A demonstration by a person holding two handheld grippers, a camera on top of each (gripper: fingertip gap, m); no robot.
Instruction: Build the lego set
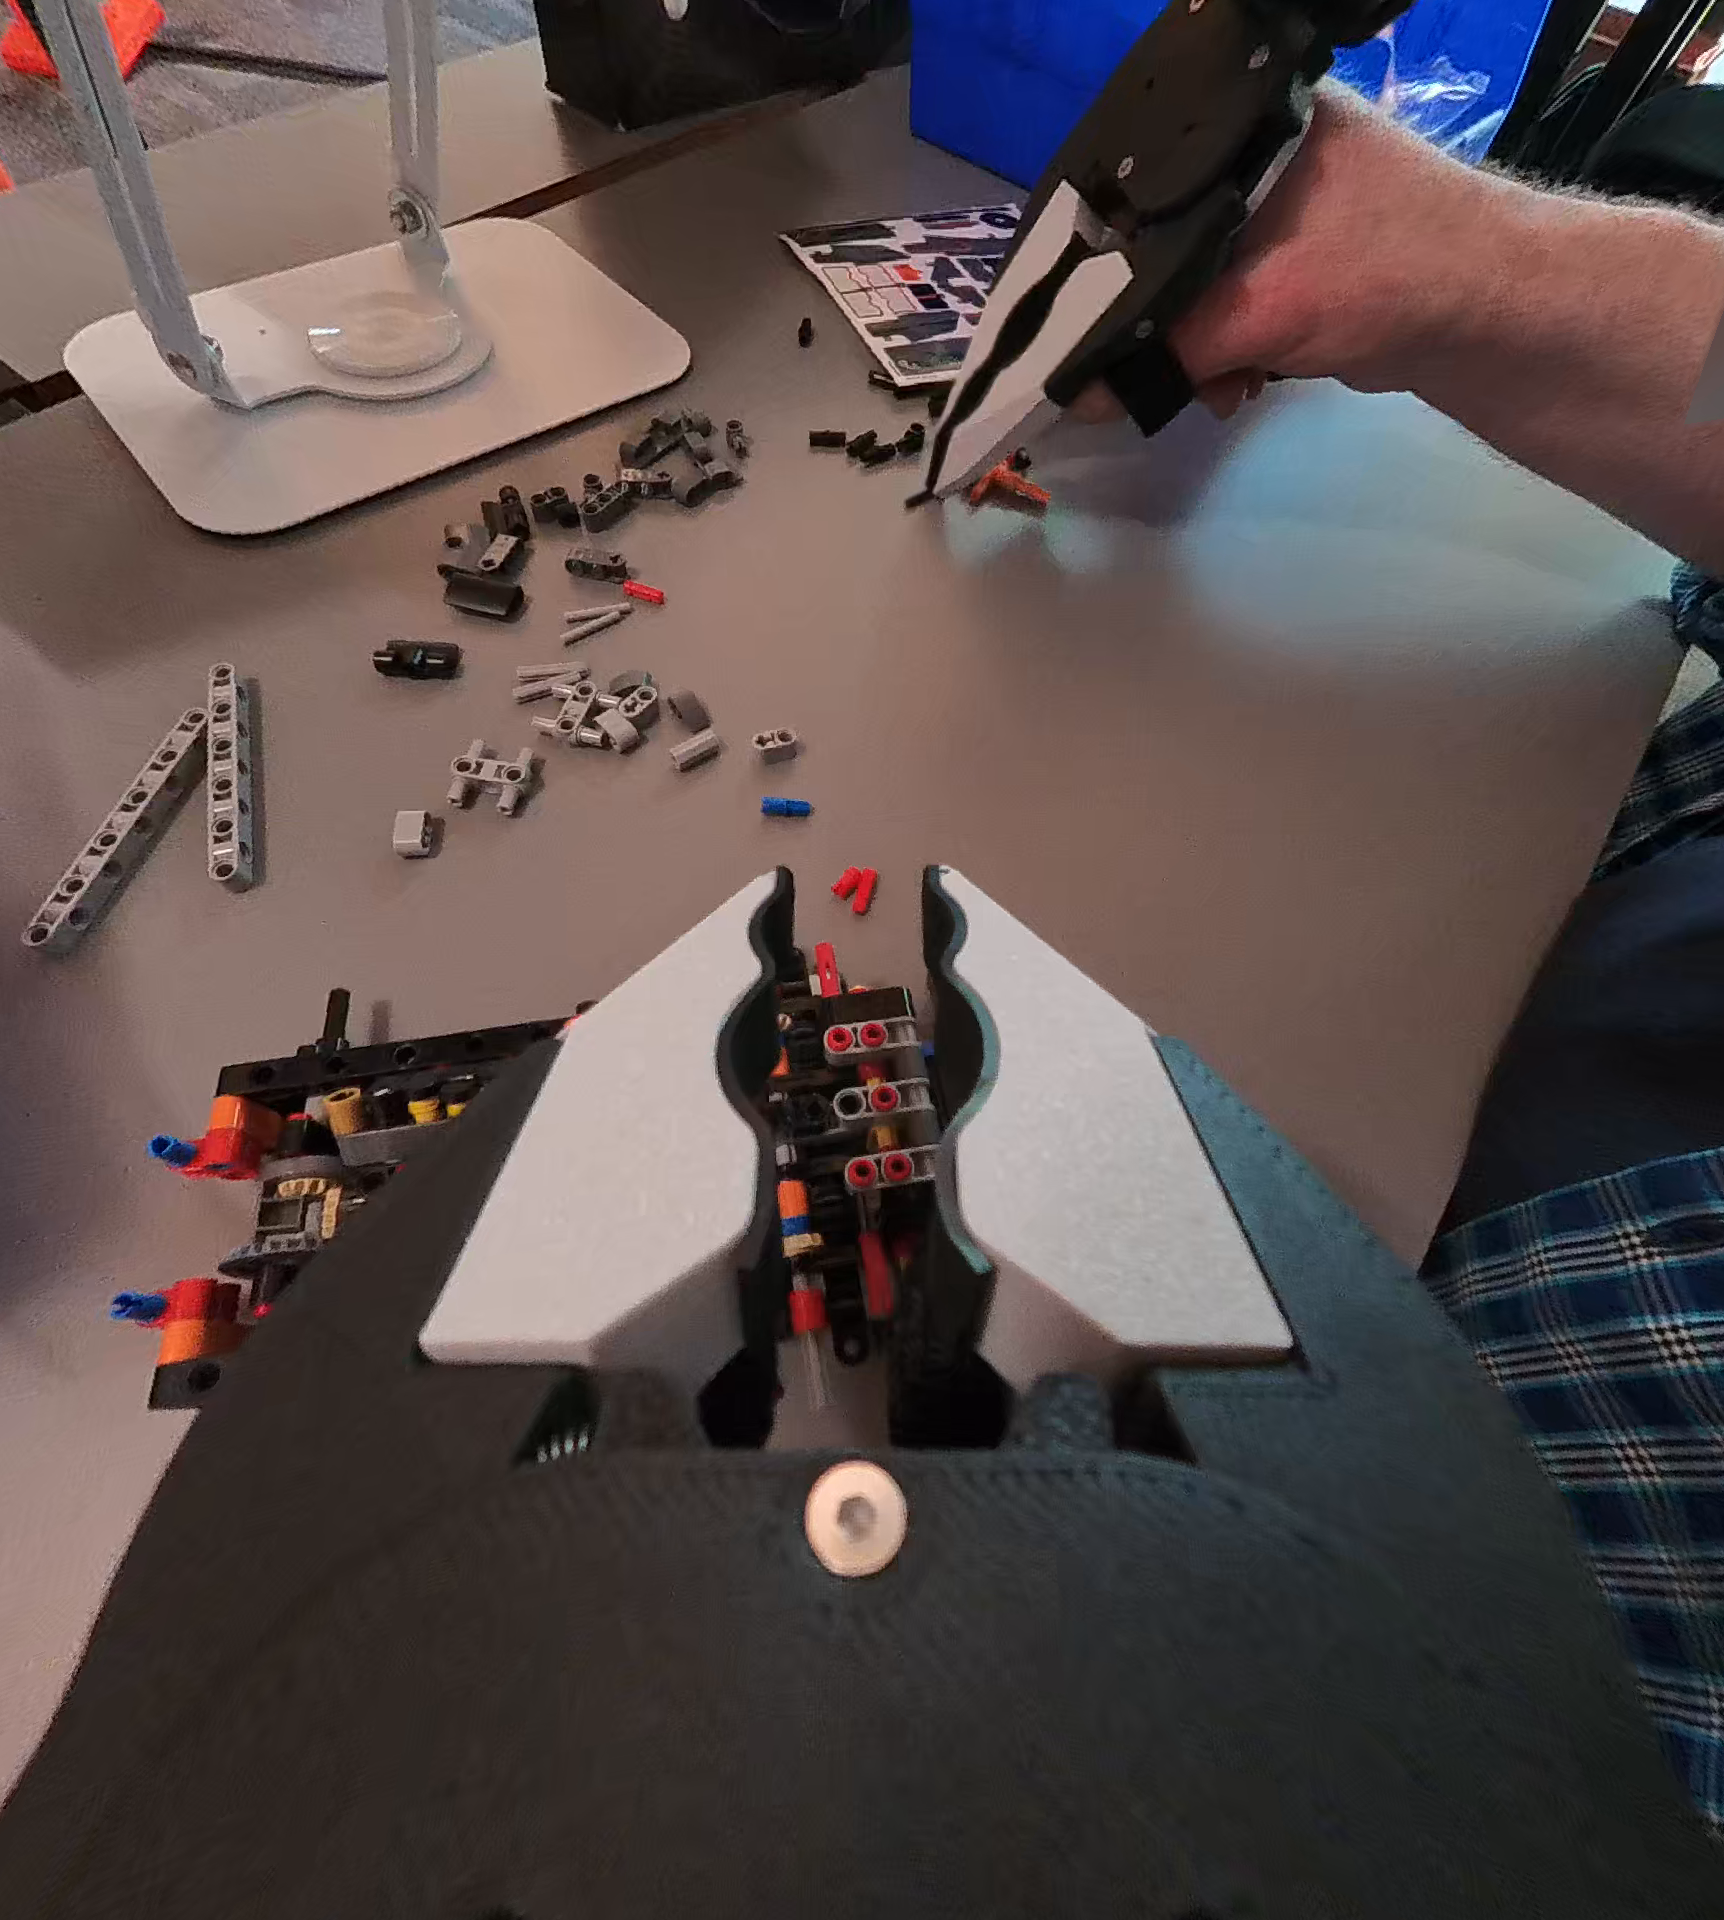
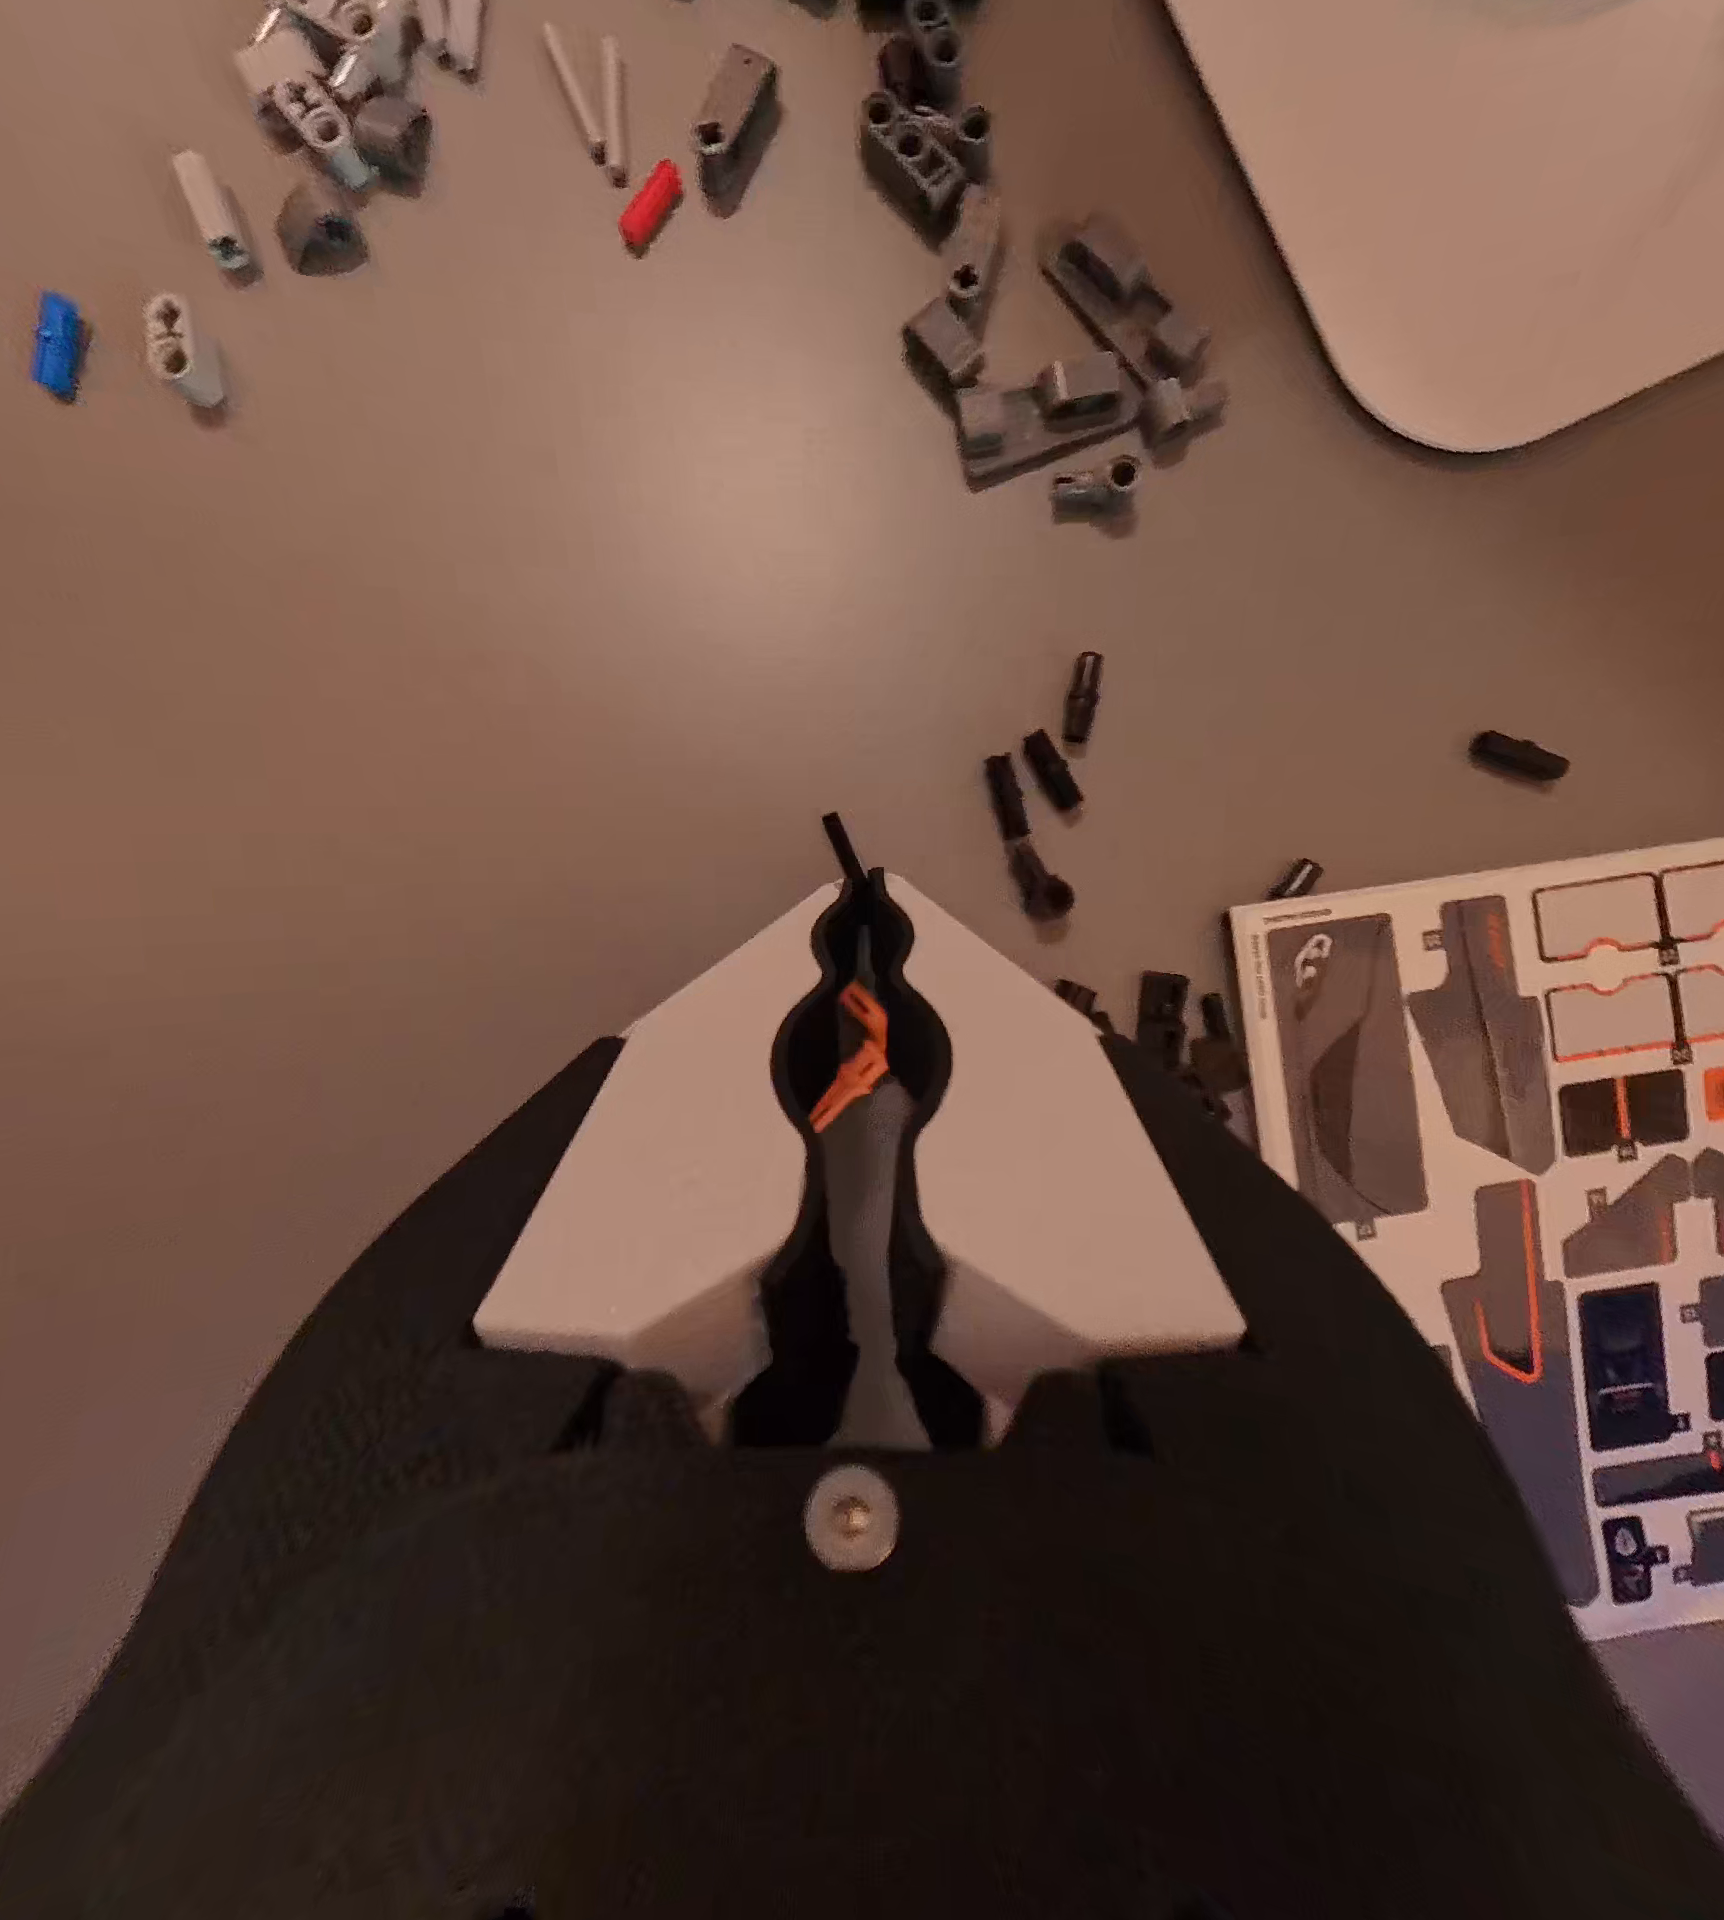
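Observation:
My left gripper [image 1: 858, 894] is shut on the partly built lego model [image 1: 863, 1122], a black frame with red, orange and yellow parts that reaches out to the left [image 1: 255, 1174] and rests on the grey table. My right gripper [image 2: 858, 883] is shut on a thin black axle [image 2: 842, 842], with its tips down at the table. An orange connector piece [image 2: 853, 1049] lies on the table under its fingers. In the left wrist view the right gripper [image 1: 925, 497] is at the far right, with the orange piece [image 1: 1009, 486] beside its tips.
Loose grey pieces [image 1: 598, 707] [image 2: 1055, 343], two long grey beams [image 1: 224, 774], black pins [image 2: 1034, 769], red pins [image 1: 855, 888] and a blue pin [image 1: 785, 807] lie scattered. A sticker sheet [image 2: 1564, 1195] lies right. A white stand base [image 1: 370, 364] sits at the back. Left tips to right tips: about 25 cm. To the blue pin [image 1: 785, 807]: left tips about 12 cm, right tips about 20 cm. It turns up in the right wrist view [image 2: 73, 354] as well.

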